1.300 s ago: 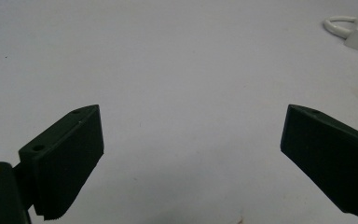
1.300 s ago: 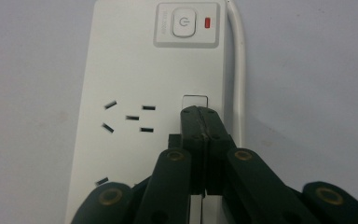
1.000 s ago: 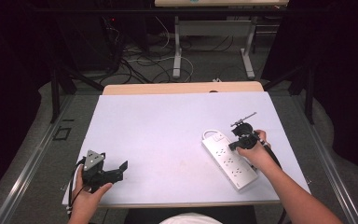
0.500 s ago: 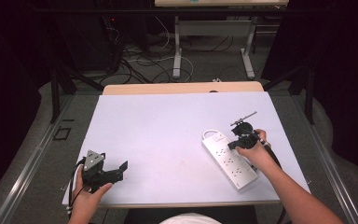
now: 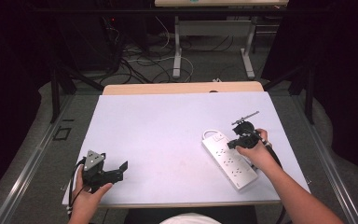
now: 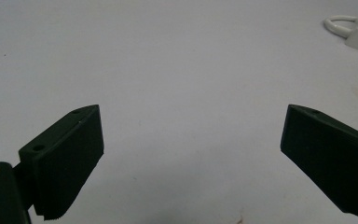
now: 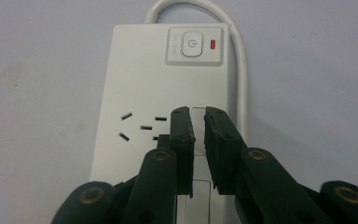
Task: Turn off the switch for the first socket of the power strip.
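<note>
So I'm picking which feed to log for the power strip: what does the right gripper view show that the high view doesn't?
Right gripper view alone: the power button with a red indicator beside it, socket slots, and the right gripper with its jaws nearly closed over the strip, a narrow gap between them.

High view alone: the left gripper held near the table's front left corner, both forearms, and the floor cables beyond the table.

Both: the white power strip, its looped cord and the pale tabletop.
</note>
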Tool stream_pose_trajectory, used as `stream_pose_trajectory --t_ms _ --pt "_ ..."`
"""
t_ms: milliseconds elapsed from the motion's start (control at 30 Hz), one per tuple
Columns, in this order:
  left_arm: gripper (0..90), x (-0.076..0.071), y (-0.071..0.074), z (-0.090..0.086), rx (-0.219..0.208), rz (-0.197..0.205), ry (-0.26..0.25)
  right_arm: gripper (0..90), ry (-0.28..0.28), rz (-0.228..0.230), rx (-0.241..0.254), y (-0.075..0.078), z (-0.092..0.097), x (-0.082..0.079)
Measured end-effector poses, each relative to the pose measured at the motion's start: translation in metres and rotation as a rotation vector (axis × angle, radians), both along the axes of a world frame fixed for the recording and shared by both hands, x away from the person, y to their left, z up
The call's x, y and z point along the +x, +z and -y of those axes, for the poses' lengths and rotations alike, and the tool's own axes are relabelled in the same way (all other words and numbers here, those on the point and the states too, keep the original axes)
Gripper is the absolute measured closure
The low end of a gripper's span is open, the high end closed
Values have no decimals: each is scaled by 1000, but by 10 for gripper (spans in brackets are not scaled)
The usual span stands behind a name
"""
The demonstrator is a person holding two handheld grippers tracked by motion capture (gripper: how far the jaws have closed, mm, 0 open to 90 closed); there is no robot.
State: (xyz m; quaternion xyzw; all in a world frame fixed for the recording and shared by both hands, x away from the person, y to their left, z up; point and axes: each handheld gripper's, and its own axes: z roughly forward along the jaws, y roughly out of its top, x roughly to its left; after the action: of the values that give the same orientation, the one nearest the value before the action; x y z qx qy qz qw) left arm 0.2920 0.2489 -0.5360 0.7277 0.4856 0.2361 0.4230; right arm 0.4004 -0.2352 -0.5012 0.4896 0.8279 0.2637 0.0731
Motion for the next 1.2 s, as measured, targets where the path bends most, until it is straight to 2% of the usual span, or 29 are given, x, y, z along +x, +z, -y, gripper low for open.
stream_pose_trajectory --t_ms 67,200,267,367,433,467,567,633,767,1200 --pt "58 0 0 0 0 -1 1 803 11 12 -1 1 1 -1" --pt "58 0 0 0 -2 -2 3 761 0 18 8 3 1 -3" --pt "58 0 0 0 -2 -1 3 745 17 38 14 4 3 -3" --pt "58 0 0 0 -3 -1 3 718 -6 30 18 7 2 -5" --pt "58 0 0 0 -3 0 3 703 9 46 15 9 3 -5" --pt "58 0 0 0 -3 0 4 696 1 38 20 10 3 -6" --pt "58 -1 0 0 -3 0 4 694 21 51 20 13 5 -7" --pt "58 -1 0 0 -4 2 5 688 10 44 20 15 4 -9" --pt "58 -1 0 0 -4 2 5 665 34 64 16 19 7 -11" --pt "58 -1 0 0 -1 2 4 584 22 114 26 31 14 -25"
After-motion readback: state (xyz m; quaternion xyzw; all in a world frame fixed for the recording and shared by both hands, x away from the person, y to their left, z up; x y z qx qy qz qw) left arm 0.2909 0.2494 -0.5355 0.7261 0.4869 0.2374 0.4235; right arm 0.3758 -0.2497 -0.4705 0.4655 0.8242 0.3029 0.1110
